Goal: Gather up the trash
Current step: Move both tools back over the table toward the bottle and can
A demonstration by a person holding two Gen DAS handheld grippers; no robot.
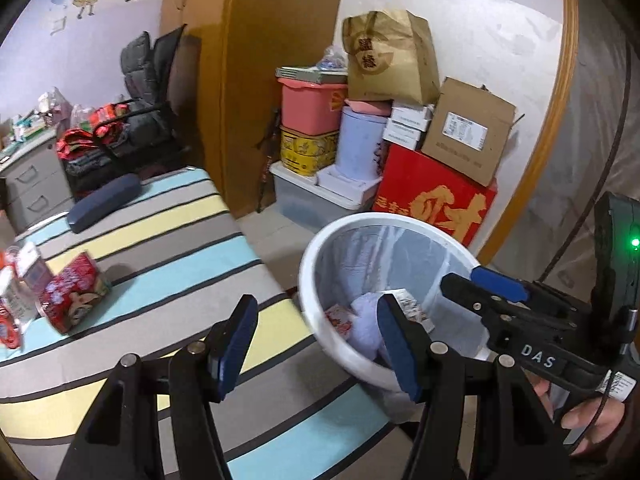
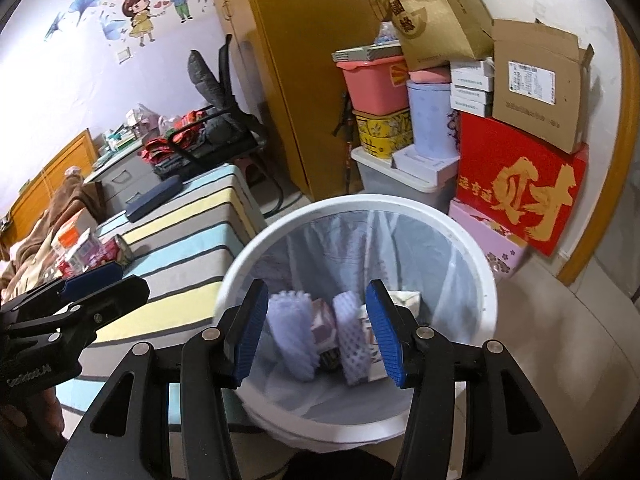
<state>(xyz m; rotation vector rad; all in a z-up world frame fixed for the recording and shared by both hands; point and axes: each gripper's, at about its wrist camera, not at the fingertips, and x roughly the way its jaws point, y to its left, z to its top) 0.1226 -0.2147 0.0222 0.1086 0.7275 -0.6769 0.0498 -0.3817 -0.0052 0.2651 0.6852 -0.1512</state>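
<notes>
A white trash bin [image 2: 360,200] with a clear liner stands on the floor beside the striped bed [image 2: 188,240]. In it lie white foam nets [image 2: 290,332], a small reddish carton [image 2: 324,320] and paper scraps. My right gripper [image 2: 318,288] hangs open above the bin's mouth with nothing between its pads. My left gripper [image 1: 318,308] is open and empty too, over the bed's edge next to the bin [image 1: 320,248]. More trash lies on the bed: a red printed packet [image 1: 72,296] and small cartons [image 1: 24,280]. The right gripper [image 1: 472,280] shows over the bin's right rim.
Stacked boxes, tubs and a big red box [image 2: 520,184] crowd the corner right behind the bin. A yellow-brown wardrobe [image 2: 304,80] stands left of them. A dark blue flat case [image 1: 104,202] lies on the bed, with a loaded chair [image 1: 140,120] beyond.
</notes>
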